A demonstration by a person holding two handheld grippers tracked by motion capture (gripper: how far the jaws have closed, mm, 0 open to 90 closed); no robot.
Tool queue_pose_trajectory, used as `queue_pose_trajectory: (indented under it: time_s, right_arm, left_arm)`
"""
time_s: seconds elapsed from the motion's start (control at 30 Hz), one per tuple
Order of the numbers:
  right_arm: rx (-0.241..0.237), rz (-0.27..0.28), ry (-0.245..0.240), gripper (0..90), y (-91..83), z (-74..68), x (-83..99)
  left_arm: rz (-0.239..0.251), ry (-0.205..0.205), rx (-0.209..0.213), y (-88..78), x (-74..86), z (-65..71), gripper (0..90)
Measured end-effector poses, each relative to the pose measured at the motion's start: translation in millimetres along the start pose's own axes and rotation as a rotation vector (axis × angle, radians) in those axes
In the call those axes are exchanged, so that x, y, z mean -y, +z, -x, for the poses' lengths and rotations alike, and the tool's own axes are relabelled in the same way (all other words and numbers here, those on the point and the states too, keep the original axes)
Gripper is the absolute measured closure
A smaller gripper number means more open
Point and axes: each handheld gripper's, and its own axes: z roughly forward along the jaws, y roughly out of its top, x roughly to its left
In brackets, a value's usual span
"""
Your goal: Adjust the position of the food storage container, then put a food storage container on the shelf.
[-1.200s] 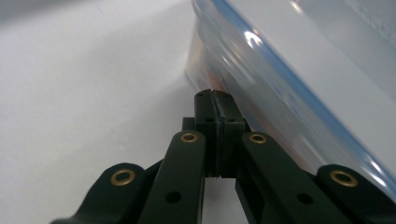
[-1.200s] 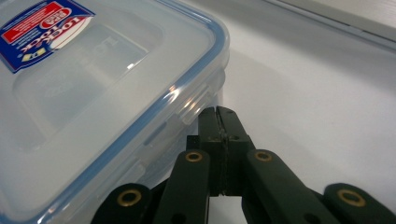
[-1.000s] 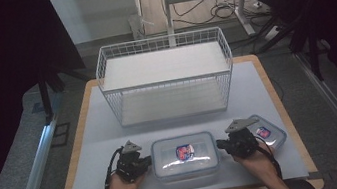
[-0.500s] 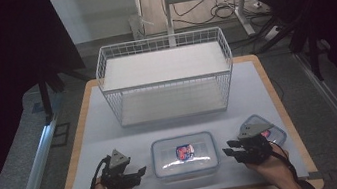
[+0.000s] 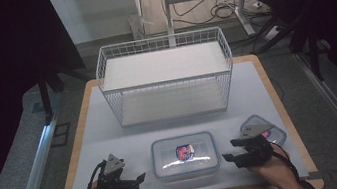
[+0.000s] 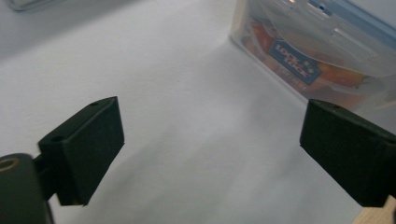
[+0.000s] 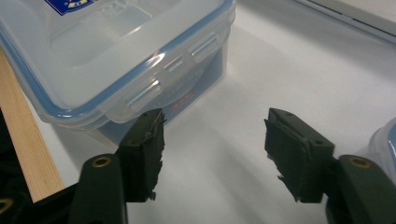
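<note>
The lidded plastic container (image 5: 184, 156) lies on the white table (image 5: 111, 133) between both grippers. The left gripper (image 5: 131, 182) and right gripper (image 5: 230, 151) have just been opening – jaws wide, nothing between them, each just beside the container

Clear lidded container (image 5: 184, 156), blue-rimmed, flat on table near front edge

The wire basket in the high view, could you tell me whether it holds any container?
No, the wire basket holds nothing; the lidded container sits on the table in front of it.
</note>
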Motion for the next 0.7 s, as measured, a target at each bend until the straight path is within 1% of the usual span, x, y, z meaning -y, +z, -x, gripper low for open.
queue_pose_trajectory:
  time_s: [0.07,0.13,0.27,0.37,0.47,0.6,0.67,0.7]
  right_arm:
    - [-0.004,-0.005,0.003,36.7,0.8,1.2,0.9]
    - [-0.005,-0.003,0.002,36.1,1.8,2.6,1.7]
    - [-0.01,0.001,0.006,33.9,2.2,2.9,2.2]
    - [-0.016,0.006,0.006,31.8,2.0,2.3,1.5]
    - [-0.022,0.008,0.011,30.3,2.0,2.2,1.1]
    - [-0.02,0.011,0.014,27.7,0.6,2.4,0.2]
    - [-0.023,0.019,0.02,26.3,-0.8,2.3,-0.7]
    - [-0.025,0.024,0.021,25.3,-1.9,2.4,-1.3]
  left_arm:
    - [-0.003,0.005,0.001,1.3,0.3,0.2,4.9]
    - [0.005,0.004,-0.002,1.2,0.1,-0.1,4.3]
    - [0.041,-0.02,-0.005,-1.5,0.7,-3.8,3.4]
    - [0.059,-0.037,0.002,-2.4,1.8,-7.0,3.0]
    - [0.049,-0.041,0.002,-2.2,2.1,-8.2,3.0]
    - [0.04,-0.029,0.0,-3.9,-0.9,-6.4,3.4]
    - [0.04,-0.03,0.003,-4.3,-1.7,-6.1,3.4]
    - [0.038,-0.037,0.008,-6.1,-4.0,-5.4,3.5]
